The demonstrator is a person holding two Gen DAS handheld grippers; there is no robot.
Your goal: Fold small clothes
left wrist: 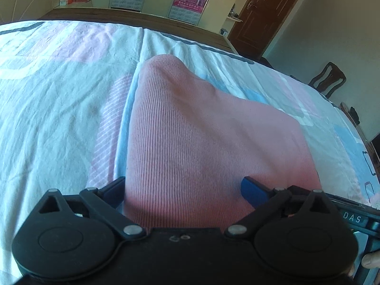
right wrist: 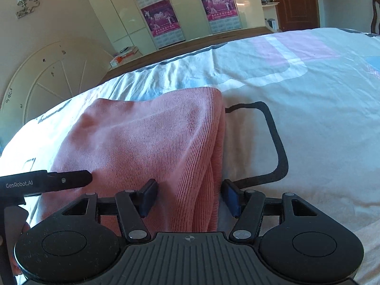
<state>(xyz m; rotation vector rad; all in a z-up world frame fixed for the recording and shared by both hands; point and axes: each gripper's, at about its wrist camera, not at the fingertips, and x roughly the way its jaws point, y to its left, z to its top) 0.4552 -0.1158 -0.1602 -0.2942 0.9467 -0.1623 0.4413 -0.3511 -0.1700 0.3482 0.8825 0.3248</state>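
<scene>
Both spread wide over pink ribbed garment point(left wrist: 190, 130), left gripper point(left wrist: 182, 191) and right gripper point(right wrist: 190, 199) gripping nothing; folded right edge layers visible only from right wrist, wooden chair point(left wrist: 329, 79) only from left.

Ribbed matt pink knit garment point(left wrist: 190, 128) on creased cotton-like bedsheet point(left wrist: 59, 118); beyond the sheet, glossy wardrobe doors point(right wrist: 190, 11).

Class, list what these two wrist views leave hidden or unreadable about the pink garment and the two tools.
- Near edge of the pink garment: left wrist view, hidden behind the left tool.
- Garment type: both views, folded layers hide sleeves or legs.
- Right tool grip: right wrist view, fingers straddle the fold apart; contact cannot be told.
- Poster print: too small.
</scene>
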